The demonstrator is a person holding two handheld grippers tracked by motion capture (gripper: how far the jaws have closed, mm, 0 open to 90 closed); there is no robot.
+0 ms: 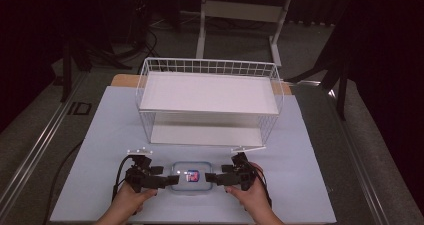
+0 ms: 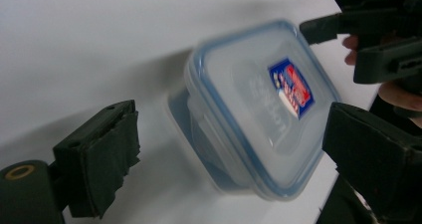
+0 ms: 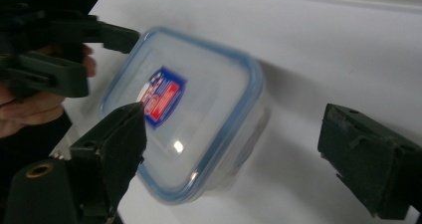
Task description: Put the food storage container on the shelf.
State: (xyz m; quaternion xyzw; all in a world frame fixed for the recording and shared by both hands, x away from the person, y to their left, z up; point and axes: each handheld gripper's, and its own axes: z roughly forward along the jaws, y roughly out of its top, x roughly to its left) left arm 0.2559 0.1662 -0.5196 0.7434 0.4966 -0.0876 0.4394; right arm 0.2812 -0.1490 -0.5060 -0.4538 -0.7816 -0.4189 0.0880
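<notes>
With both claws gaping, the lidded plastic container (image 1: 189,176) is sitting on the desk (image 1: 310,185) between the left claw (image 1: 172,180) and right claw (image 1: 210,177), so each is best closing squarely on its lid edge.

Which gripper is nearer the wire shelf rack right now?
Neither clearly: left gripper and right gripper flank the container in front of the rack, about equally far from it.

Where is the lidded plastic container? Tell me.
In the high view the container sits near the table's front edge, between the left gripper and right gripper, before the wire shelf.
</notes>
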